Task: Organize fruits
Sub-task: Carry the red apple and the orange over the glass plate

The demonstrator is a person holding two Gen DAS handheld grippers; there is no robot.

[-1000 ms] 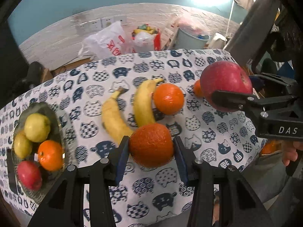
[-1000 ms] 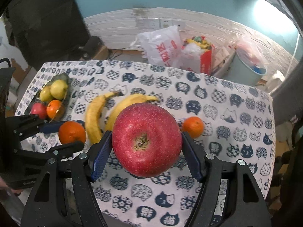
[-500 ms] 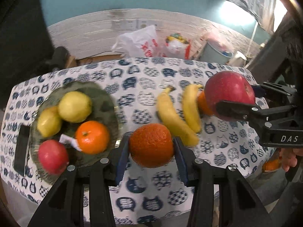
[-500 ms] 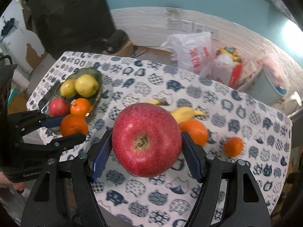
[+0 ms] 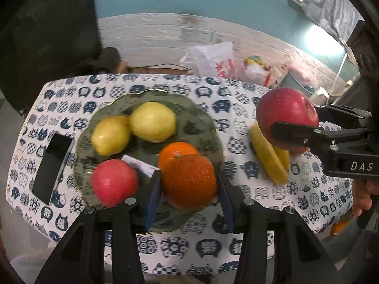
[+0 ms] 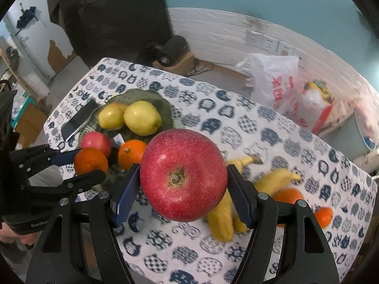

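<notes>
My left gripper (image 5: 188, 184) is shut on a large orange (image 5: 189, 181) and holds it over the near right part of the green glass plate (image 5: 203, 120). The plate holds two yellow pears (image 5: 152, 121), a small orange (image 5: 176, 152) and a red apple (image 5: 114, 182). My right gripper (image 6: 182, 177) is shut on a big red apple (image 6: 183, 174), held above the table right of the plate. It also shows in the left wrist view (image 5: 286, 113). Two bananas (image 6: 274, 177) and two small oranges (image 6: 287, 195) lie on the cat-print tablecloth.
A black phone (image 5: 52, 163) lies left of the plate. A white card (image 5: 139, 165) lies in the plate. Plastic bags (image 6: 274, 80) and a bucket stand on the floor beyond the table's far edge. A dark cabinet stands at the back left.
Both grippers moved left with their fruit. The left gripper's orange now hangs over the plate; the right gripper's apple has come closer to the plate.
</notes>
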